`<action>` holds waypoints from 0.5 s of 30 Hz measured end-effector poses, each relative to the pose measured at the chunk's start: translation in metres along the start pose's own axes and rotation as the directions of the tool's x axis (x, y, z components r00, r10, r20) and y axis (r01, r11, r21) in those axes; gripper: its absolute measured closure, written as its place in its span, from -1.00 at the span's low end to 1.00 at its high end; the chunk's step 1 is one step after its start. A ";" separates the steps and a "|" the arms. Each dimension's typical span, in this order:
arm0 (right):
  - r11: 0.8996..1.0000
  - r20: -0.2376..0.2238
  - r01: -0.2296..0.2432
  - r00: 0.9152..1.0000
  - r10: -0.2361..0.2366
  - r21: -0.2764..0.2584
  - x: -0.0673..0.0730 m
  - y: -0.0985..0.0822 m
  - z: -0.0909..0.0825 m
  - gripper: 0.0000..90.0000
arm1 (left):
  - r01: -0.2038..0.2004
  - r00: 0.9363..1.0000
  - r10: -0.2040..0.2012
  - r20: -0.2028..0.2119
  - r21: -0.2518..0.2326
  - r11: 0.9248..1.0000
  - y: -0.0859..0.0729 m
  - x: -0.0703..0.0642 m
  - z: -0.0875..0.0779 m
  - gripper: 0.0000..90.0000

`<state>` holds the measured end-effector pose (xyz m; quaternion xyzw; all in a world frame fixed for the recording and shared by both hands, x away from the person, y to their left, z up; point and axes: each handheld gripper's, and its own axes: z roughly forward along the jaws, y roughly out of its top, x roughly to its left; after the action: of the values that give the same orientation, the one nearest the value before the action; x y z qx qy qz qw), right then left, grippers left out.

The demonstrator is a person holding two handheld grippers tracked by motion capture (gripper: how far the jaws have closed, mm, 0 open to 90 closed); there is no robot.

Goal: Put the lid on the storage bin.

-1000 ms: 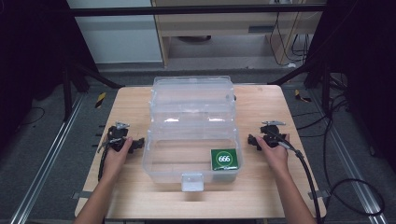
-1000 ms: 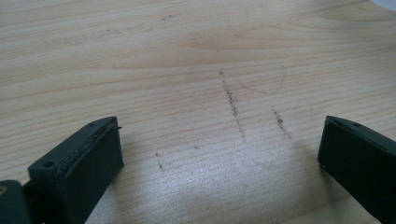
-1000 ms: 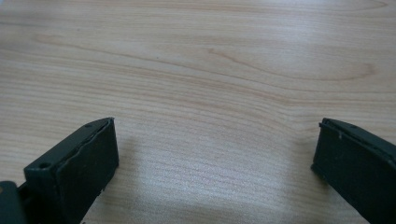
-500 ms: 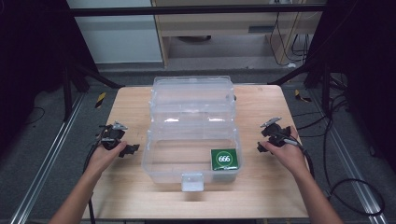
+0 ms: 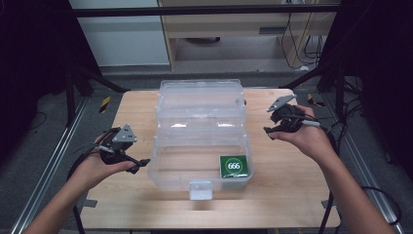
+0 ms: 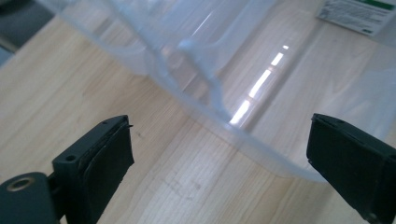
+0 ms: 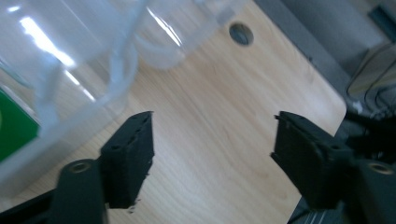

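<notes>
Clear plastic storage box (image 5: 200, 141), lid open, at table centre; green "666" card (image 5: 234, 165) in its front-right corner.

Glossy clear plastic box (image 5: 199, 141), matt pale wood table (image 5: 282, 195)

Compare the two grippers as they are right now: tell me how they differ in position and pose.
The left gripper sits low beside the clear box's near half; the right gripper is farther up the table, beside its far half. The left gripper's grey plate faces the camera, while the right gripper's plate tilts nearly edge-on. Both point inward at the box, jaws wide open and empty, touching nothing.
</notes>
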<state>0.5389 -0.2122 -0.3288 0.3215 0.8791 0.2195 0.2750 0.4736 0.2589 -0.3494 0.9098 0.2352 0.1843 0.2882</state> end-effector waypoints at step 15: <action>0.962 -0.048 0.248 0.966 -0.255 -0.117 0.020 0.086 -0.030 0.47 | -0.143 0.985 0.142 0.102 0.005 0.990 0.036 -0.037 0.011 -0.83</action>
<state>0.5459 -0.1449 -0.2646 0.1845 0.9077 0.2407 0.2901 0.4596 0.2080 -0.3430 0.9342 0.1556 0.1568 0.2803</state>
